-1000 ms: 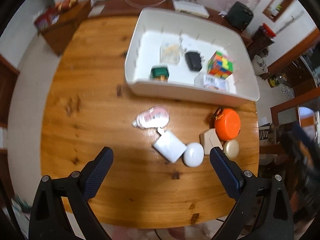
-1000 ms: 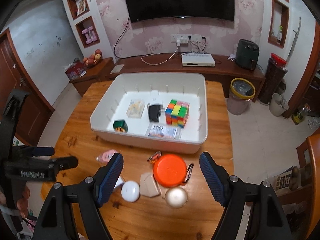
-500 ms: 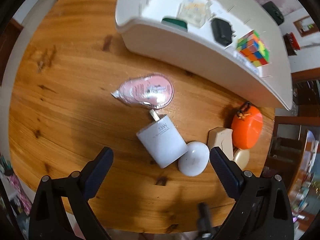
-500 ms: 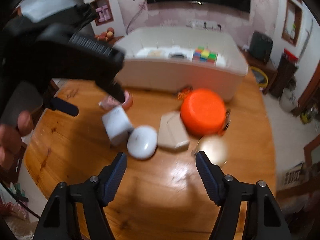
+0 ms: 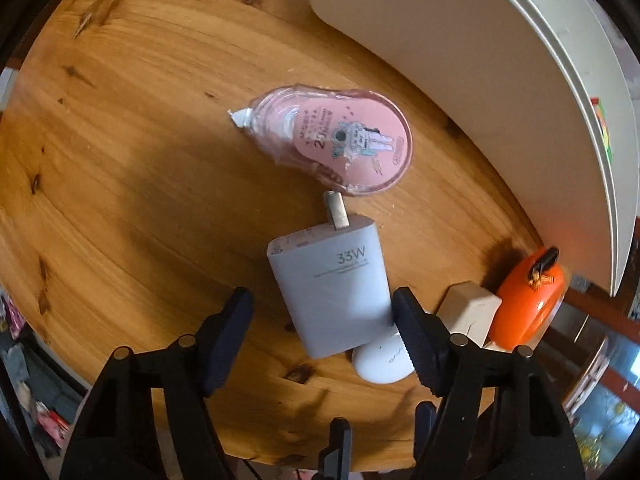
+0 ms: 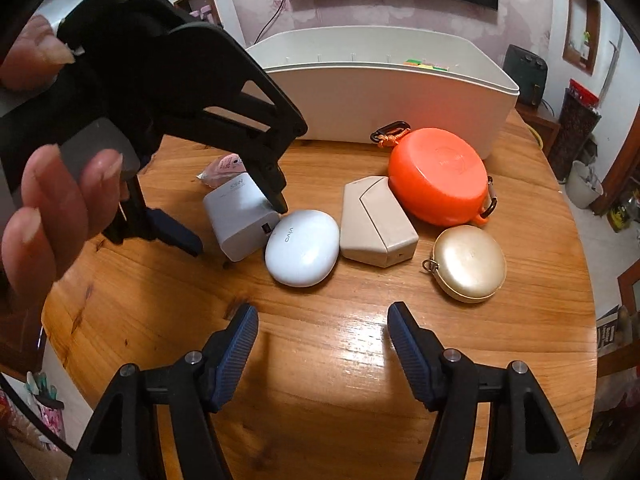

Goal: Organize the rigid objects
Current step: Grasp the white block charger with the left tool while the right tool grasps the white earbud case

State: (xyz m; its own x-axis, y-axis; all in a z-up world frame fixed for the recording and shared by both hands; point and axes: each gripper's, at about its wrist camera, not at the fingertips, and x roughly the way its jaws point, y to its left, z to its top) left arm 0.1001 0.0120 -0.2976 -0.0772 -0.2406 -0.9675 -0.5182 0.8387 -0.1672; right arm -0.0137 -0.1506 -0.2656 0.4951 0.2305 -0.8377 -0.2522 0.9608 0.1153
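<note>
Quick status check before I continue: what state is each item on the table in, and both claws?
White charger: flat on the table, prong folded out, between the left claw's pads, not visibly pressed.
Left claw: just been closing, straddling the charger.
Right claw: just been closing, nothing between its pads.
White earbud case: lid closed, touching the charger.
Orange case: closed.
Gold case: closed.
White bin: open-topped.

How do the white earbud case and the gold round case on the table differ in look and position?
The white earbud case is a plain oval pebble with faint lettering; the gold round case is a metallic disc with a small ring at its edge. The white earbud case touches the grey charger; the gold round case lies apart from it. Both lie flat on the wooden table.
</note>
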